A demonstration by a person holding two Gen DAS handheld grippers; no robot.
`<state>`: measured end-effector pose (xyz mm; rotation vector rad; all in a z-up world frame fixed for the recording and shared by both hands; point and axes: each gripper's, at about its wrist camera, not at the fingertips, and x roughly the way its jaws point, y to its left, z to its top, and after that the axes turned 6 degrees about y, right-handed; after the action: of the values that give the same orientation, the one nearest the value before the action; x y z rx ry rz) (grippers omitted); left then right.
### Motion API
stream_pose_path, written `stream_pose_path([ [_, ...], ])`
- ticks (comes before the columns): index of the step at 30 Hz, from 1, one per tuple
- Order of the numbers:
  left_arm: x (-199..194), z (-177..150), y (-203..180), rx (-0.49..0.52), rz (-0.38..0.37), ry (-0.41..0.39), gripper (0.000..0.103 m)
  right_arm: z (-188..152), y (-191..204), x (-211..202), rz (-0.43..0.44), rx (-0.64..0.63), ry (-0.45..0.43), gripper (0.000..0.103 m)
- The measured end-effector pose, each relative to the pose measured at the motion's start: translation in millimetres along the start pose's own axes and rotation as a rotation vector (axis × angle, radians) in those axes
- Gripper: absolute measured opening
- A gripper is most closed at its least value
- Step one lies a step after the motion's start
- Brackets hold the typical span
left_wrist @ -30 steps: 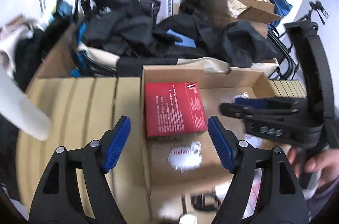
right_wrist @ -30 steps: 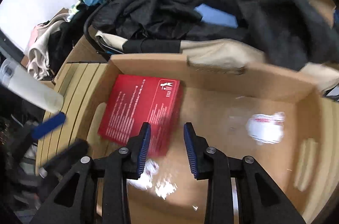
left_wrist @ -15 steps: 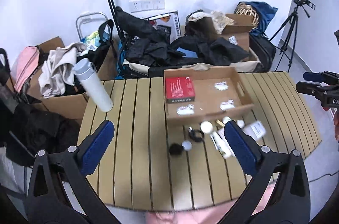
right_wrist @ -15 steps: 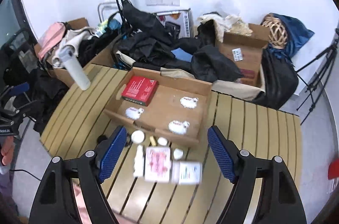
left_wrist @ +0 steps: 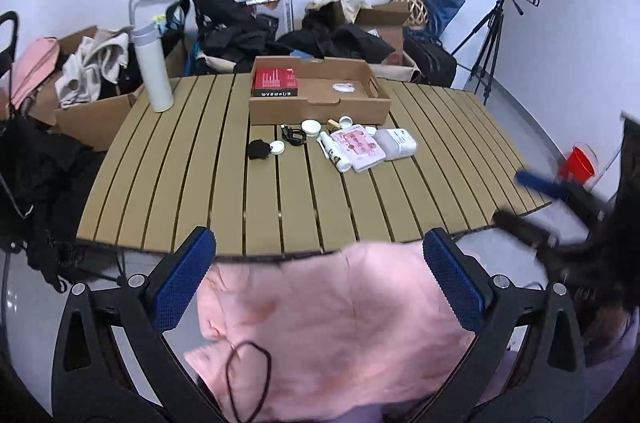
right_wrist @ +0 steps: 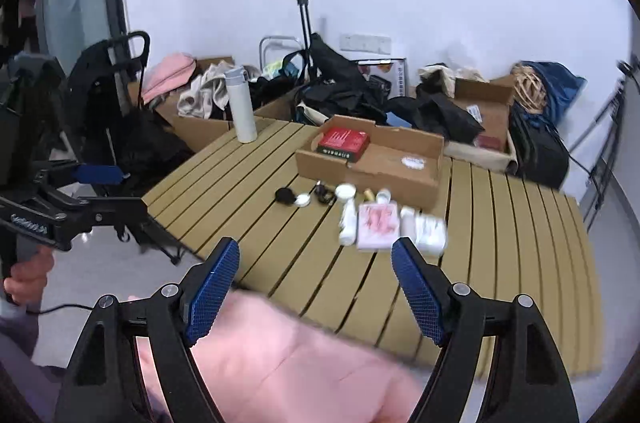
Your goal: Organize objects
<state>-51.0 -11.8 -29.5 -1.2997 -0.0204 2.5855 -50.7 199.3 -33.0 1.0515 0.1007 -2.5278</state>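
The left gripper is hanging wide and empty, off the near edge of the table. The loose toiletries are lying just before the cardboard tray, which is holding a red box. The right gripper is likewise gaping, empty. Advisable: approach low, taking the nearest item squarely.

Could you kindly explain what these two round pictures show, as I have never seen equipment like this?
No robot: a person holds two handheld tools, each carrying a fisheye camera looking along its blue-padded fingers. One picture comes from the left gripper, the other from the right gripper. Both are open and hold nothing. On the slatted wooden table sit a shallow cardboard box containing a red box, a tall white bottle and small toiletries, including a pink packet.
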Motion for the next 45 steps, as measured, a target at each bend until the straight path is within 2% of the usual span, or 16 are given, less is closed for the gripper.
stream_pose_path([
  [4, 11.0, -13.2, -13.6, 0.057, 0.026, 0.048, 0.103, -34.8, 7.3, 6.4, 0.063, 0.059, 0.062, 0.082],
  [6, 12.4, -11.1, -15.0, 0.057, 0.039, 0.037, 0.103, -37.2, 7.2, 10.6, 0.034, 0.043, 0.085, 0.082],
  [10, 20.0, -7.8, -9.8, 0.019, -0.004, 0.038, 0.103, -33.9, -2.4, 13.3, 0.017, 0.078, 0.089, 0.082],
  [13, 41.7, -6.4, -9.0, 0.022, 0.043, 0.057, 0.103, -33.8, -13.1, 24.6, 0.024, 0.100, 0.121, 0.082],
  [16, 78.6, 1.2, -7.9, 0.034, 0.047, 0.098, 0.103, -33.6, -24.5, 40.4, 0.013, 0.111, 0.148, 0.082],
  [20, 135.0, 36.3, -1.5, 0.039, 0.013, 0.122, 0.103, -21.8, -53.4, 75.8, -0.016, 0.133, 0.177, 0.082],
  [25, 221.9, 85.0, -0.4, -0.025, 0.006, 0.201, 0.102, 4.9, -109.1, 139.6, -0.120, 0.171, 0.223, 0.082],
  [30, 266.7, 113.1, -31.1, -0.009, -0.103, 0.202, 0.101, 25.1, -165.0, 195.4, -0.116, 0.248, 0.257, 0.082],
  [31, 278.6, 119.6, -41.8, 0.003, -0.140, 0.209, 0.100, 28.2, -173.8, 202.2, -0.110, 0.262, 0.260, 0.082],
  [34, 312.7, 136.0, -65.9, 0.012, -0.204, 0.259, 0.071, 41.4, -205.5, 218.7, -0.067, 0.319, 0.237, 0.082],
  [35, 323.6, 140.6, -72.4, 0.010, -0.225, 0.275, 0.067, 46.5, -216.9, 225.8, -0.045, 0.337, 0.228, 0.080],
  [37, 346.2, 147.1, -85.1, -0.008, -0.275, 0.291, 0.063, 52.4, -232.8, 240.6, -0.002, 0.357, 0.239, 0.072],
  [39, 364.2, 149.4, -93.3, -0.024, -0.275, 0.301, 0.056, 53.3, -247.0, 259.3, 0.028, 0.380, 0.276, 0.053],
  [41, 373.4, 147.4, -96.7, -0.028, -0.320, 0.308, 0.043, 48.2, -257.7, 277.2, 0.059, 0.410, 0.322, 0.051],
  [43, 382.5, 142.5, -96.0, -0.058, -0.368, 0.341, 0.040, 40.6, -269.2, 285.5, 0.163, 0.472, 0.312, 0.048],
  [45, 378.0, 139.7, -96.7, -0.067, -0.357, 0.329, 0.039, 33.7, -275.4, 287.0, 0.228, 0.526, 0.307, 0.043],
])
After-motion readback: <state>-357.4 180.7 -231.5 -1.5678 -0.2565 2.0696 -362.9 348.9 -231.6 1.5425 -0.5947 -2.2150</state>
